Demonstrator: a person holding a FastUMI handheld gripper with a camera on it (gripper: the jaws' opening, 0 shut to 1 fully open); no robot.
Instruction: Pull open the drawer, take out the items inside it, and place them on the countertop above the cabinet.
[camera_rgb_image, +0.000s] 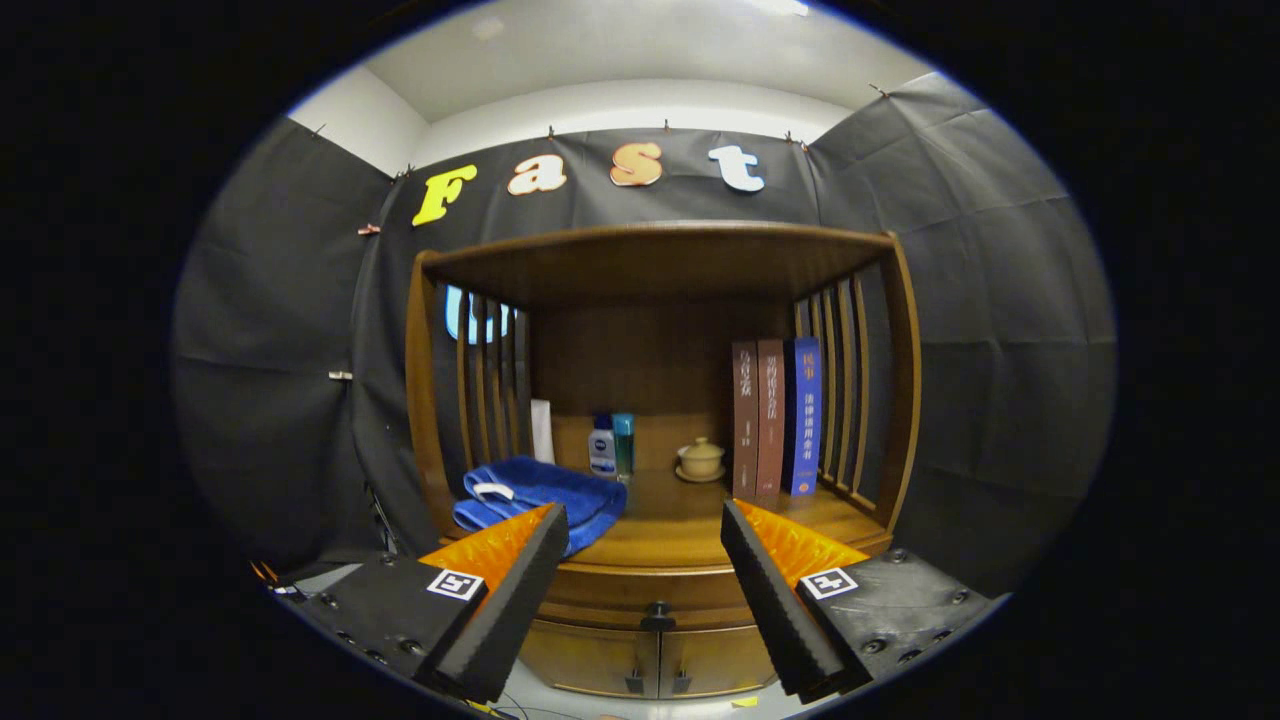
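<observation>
A wooden cabinet (660, 400) stands ahead of me against the booth wall. Its drawer (645, 592) sits closed under the countertop (680, 520), with a small dark knob (657, 614) at its middle. My gripper (645, 525) is open and holds nothing. It hangs in front of the cabinet, and the knob shows low between the two fingers, some way beyond them. What the drawer holds is hidden.
On the countertop lie a folded blue towel (535, 495) at the left, two small bottles (612, 445) at the back, a lidded ceramic cup (700, 460) and three upright books (775, 420) at the right. Two small cabinet doors (655, 660) sit below the drawer.
</observation>
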